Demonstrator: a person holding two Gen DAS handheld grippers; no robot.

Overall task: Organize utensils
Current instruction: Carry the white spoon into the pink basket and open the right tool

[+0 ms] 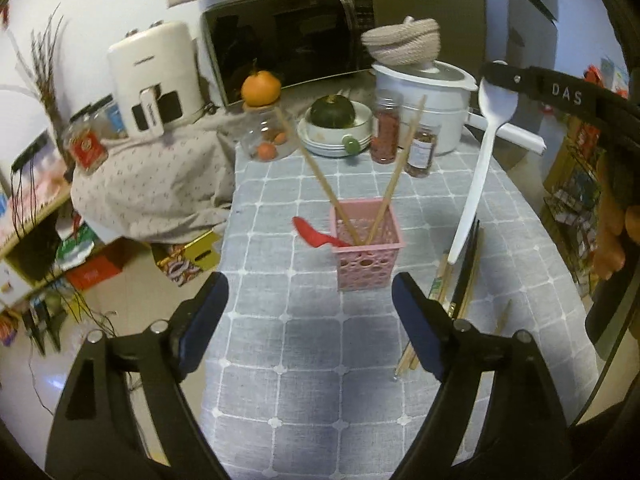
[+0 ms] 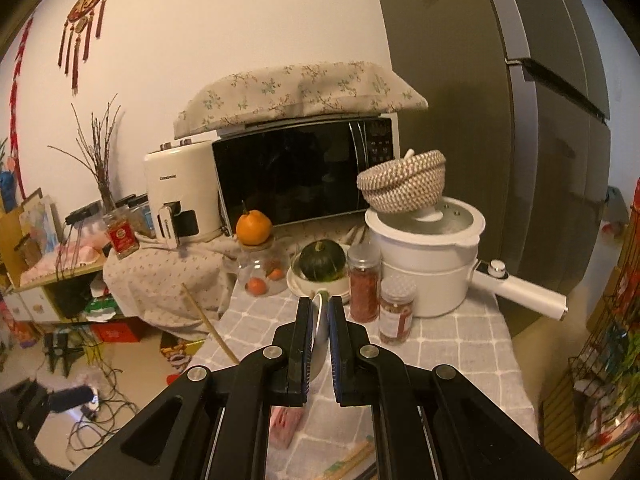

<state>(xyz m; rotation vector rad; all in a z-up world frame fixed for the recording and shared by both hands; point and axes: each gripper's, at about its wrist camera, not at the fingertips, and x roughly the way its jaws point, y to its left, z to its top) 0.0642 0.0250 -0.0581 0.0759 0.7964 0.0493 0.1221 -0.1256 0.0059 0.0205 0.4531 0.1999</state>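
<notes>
A pink perforated basket (image 1: 367, 249) stands on the grey checked tablecloth (image 1: 288, 368). It holds wooden chopsticks (image 1: 320, 176) and a red spoon (image 1: 316, 235) that leans out to the left. My left gripper (image 1: 310, 308) is open and empty just in front of the basket. My right gripper (image 1: 505, 76) is shut on the bowl of a white spoon (image 1: 478, 168), which hangs handle-down to the right of the basket. The spoon shows edge-on between the right gripper's (image 2: 320, 322) fingers. Loose chopsticks (image 1: 460, 292) lie on the cloth right of the basket.
At the back stand a white pot (image 1: 432, 100) with a woven basket on it, two spice jars (image 1: 386, 128), stacked plates with a green squash (image 1: 332, 112), a glass jar topped by an orange (image 1: 262, 88), a microwave (image 1: 288, 40) and a white appliance (image 1: 156, 76). The table drops off at left.
</notes>
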